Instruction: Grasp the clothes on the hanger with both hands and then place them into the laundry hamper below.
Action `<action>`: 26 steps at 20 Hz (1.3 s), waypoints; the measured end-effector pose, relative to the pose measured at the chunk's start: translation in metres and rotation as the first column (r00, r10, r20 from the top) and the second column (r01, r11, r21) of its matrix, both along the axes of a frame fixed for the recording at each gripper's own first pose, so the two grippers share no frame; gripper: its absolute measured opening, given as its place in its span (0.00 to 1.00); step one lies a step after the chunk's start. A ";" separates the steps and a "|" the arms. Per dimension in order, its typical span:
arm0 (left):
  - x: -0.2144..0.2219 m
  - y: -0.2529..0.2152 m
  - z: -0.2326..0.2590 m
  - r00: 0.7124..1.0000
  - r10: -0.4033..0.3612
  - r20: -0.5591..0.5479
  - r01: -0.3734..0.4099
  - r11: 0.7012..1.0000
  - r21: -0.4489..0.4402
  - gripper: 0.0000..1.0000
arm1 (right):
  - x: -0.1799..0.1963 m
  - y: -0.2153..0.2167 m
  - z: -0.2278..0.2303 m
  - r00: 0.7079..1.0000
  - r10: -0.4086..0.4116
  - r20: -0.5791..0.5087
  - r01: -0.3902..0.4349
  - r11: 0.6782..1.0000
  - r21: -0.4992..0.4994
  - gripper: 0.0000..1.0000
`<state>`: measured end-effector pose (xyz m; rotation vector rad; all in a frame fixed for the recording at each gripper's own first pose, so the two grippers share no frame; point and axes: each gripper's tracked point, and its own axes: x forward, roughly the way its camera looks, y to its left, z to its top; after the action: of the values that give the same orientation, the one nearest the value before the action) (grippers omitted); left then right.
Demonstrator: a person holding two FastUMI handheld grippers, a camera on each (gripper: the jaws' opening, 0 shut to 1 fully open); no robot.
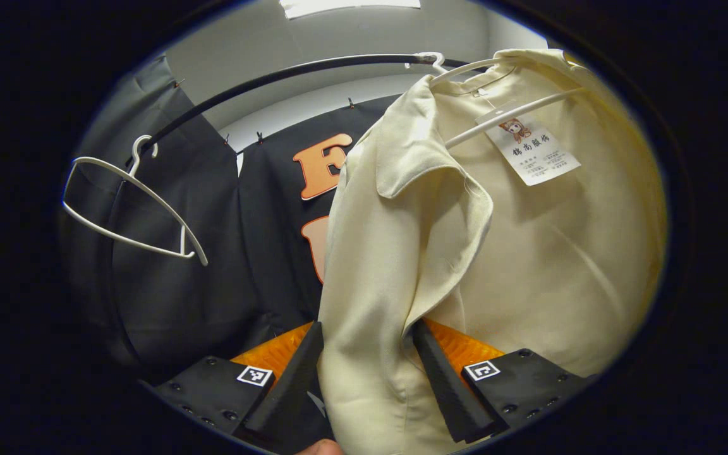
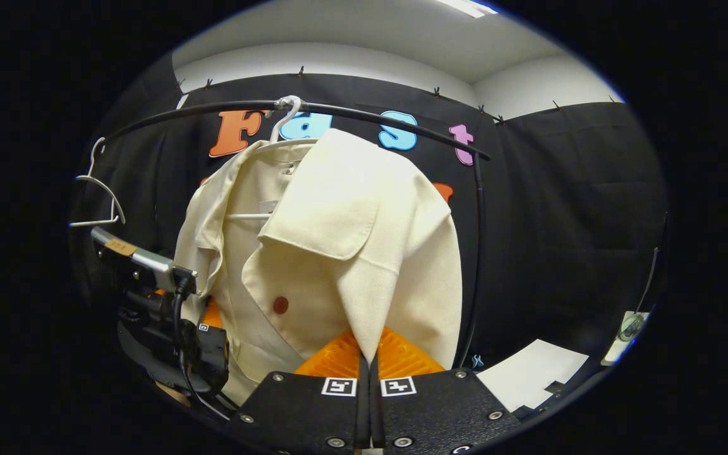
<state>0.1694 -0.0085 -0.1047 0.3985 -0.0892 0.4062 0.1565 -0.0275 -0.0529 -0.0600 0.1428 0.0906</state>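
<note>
Black cloth walls the booth behind a curved black rail (image 2: 364,117), where a cream collared fabric jacket (image 2: 339,253) hangs on a white wire hanger (image 1: 497,114). Right gripper (image 2: 369,373) is clamped tight on the jacket's front edge; left gripper (image 1: 364,373) stands apart, with fabric between its fingers but no clear pinch. Left gripper view reveals a paper tag (image 1: 534,151) and an empty white hanger (image 1: 130,208); right gripper view reveals a red button (image 2: 280,305) and white paper (image 2: 531,373) low down.
</note>
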 end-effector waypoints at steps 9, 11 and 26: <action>0.047 -0.008 -0.001 0.969 -0.241 -0.049 0.236 0.967 -0.096 0.62 | 0.001 0.010 0.002 0.999 0.034 0.009 -0.034 0.999 -0.012 0.00; 0.048 -0.009 0.001 0.963 -0.264 -0.060 0.258 0.961 -0.097 0.26 | -0.002 0.010 0.003 0.999 0.032 0.013 -0.032 0.999 -0.018 0.00; 0.017 0.096 0.126 0.994 -0.060 0.090 0.052 0.995 0.081 0.11 | -0.008 -0.078 0.085 0.968 -0.166 0.191 0.171 0.985 -0.011 0.00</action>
<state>0.1859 0.0878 0.0208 0.4532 -0.2066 0.3663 0.1483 -0.1053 0.0324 -0.0829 -0.0414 -0.0871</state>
